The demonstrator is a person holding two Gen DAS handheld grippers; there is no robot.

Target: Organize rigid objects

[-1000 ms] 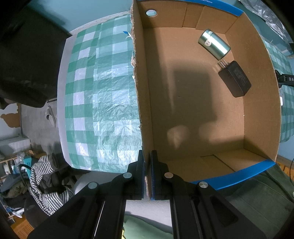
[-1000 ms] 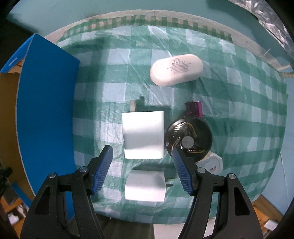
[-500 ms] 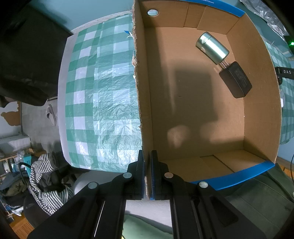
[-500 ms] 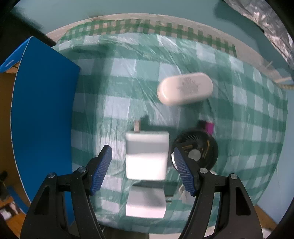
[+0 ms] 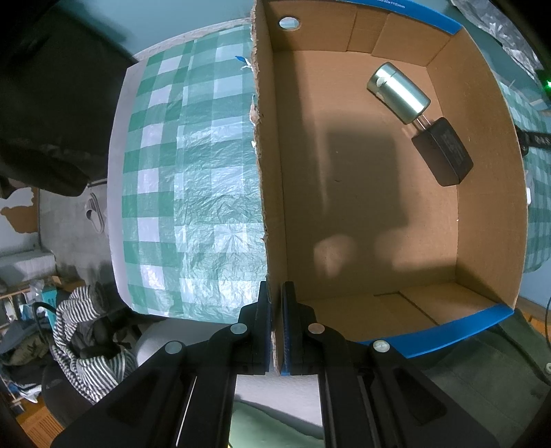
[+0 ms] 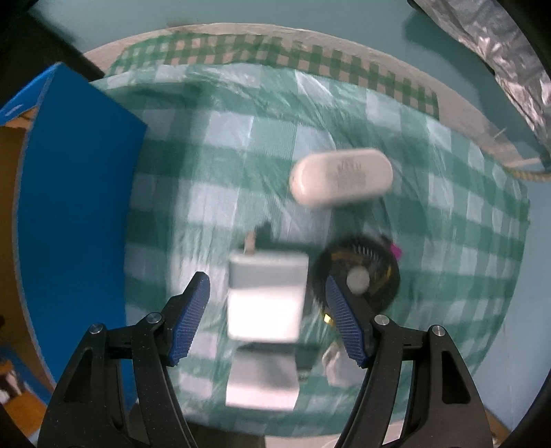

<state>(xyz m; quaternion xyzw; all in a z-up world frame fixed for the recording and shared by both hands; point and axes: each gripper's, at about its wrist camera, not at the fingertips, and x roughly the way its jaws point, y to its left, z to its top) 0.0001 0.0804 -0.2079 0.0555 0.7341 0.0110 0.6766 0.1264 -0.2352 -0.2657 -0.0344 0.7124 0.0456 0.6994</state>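
Left gripper [image 5: 276, 324] pinches the cardboard box [image 5: 272, 193] wall — right gripper [image 6: 267, 318], wide, frames a white charger [image 6: 267, 296].

Counter [image 5: 193, 179] under green-white checked plastic cloth [image 6: 261, 144]. Teal wall [image 6: 310, 13] fills the frame's top. Lower left: striped fabric heap [image 5: 86, 341], grey floor [image 5: 69, 220]. Crinkled foil sheet [image 6: 499, 44], upper right.

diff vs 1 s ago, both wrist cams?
The right gripper, open throughout, has closed in on the white charger, which now sits between its fingers, not gripped. In its view the white oval case and black fan slid down-frame. The left gripper stays clamped on the cardboard box wall; silver cylinder and black adapter remain inside.
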